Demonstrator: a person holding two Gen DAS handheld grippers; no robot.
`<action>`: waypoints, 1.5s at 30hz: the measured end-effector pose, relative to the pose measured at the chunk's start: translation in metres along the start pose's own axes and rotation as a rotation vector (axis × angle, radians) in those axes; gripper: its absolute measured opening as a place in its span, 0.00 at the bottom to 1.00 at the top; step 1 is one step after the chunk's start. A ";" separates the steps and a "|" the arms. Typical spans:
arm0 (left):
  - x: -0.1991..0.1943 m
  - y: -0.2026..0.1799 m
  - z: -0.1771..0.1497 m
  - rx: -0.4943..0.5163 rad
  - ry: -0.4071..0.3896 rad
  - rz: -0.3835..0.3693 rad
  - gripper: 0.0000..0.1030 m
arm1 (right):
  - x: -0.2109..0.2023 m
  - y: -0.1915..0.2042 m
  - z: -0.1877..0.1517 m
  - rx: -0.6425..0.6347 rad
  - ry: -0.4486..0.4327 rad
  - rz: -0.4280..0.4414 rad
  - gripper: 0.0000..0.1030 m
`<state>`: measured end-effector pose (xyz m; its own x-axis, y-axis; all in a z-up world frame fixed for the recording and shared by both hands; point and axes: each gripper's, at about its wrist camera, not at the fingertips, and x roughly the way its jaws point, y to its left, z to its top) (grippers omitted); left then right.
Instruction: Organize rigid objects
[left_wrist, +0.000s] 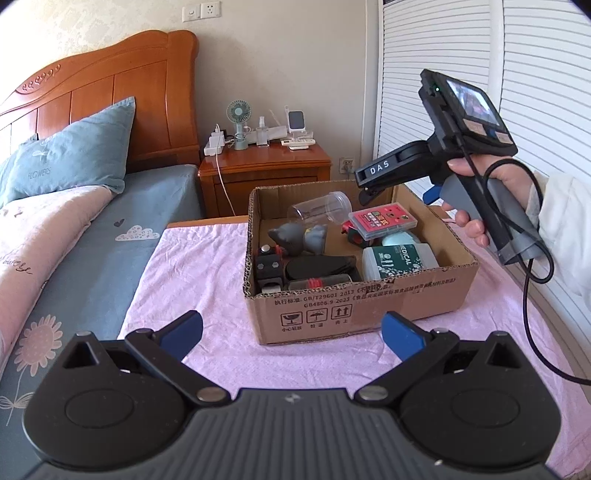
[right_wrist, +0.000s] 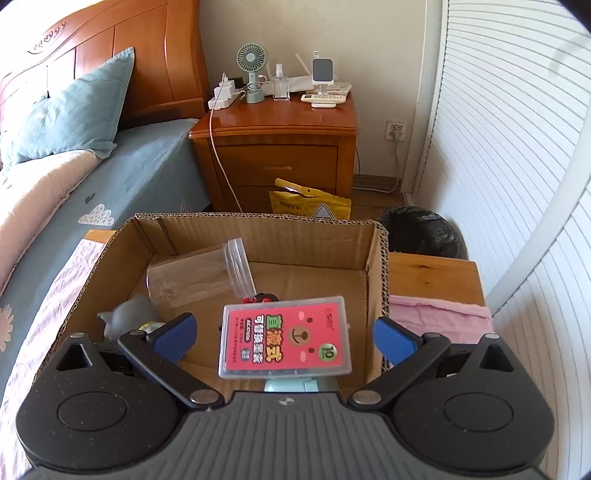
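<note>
A cardboard box (left_wrist: 369, 314) stands on the pink cloth and holds several rigid objects: a clear plastic cup (left_wrist: 321, 208) on its side, a grey cat figure (left_wrist: 295, 236), a red card case (left_wrist: 384, 219), a white medical bottle (left_wrist: 397, 260) and black parts (left_wrist: 269, 269). My left gripper (left_wrist: 291, 332) is open and empty, in front of the box. My right gripper (right_wrist: 284, 338) is open above the box (right_wrist: 382, 288), with the red card case (right_wrist: 284, 341) lying below between its fingers. The right gripper also shows in the left wrist view (left_wrist: 369, 186), over the box's far right side.
The pink cloth (left_wrist: 207, 280) covers a wooden table (right_wrist: 432, 277). A bed (left_wrist: 92, 236) lies to the left. A wooden nightstand (right_wrist: 280, 155) with a fan and small items stands behind. A black bin (right_wrist: 421, 232) and a yellow bag (right_wrist: 310, 203) sit on the floor.
</note>
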<state>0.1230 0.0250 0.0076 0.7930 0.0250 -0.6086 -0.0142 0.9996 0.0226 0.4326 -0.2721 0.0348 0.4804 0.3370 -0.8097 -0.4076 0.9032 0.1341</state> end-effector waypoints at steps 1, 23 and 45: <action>0.000 0.000 0.000 -0.003 0.000 0.005 0.99 | -0.004 -0.001 -0.001 0.007 0.008 0.002 1.00; -0.004 0.007 0.015 -0.073 0.106 0.086 0.99 | -0.166 0.030 -0.154 0.046 -0.027 -0.165 1.00; -0.016 -0.006 0.017 -0.040 0.109 0.073 0.99 | -0.189 0.034 -0.171 0.100 -0.087 -0.145 1.00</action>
<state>0.1212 0.0183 0.0308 0.7184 0.0961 -0.6890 -0.0955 0.9947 0.0392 0.1949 -0.3501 0.0947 0.5954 0.2191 -0.7730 -0.2523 0.9644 0.0790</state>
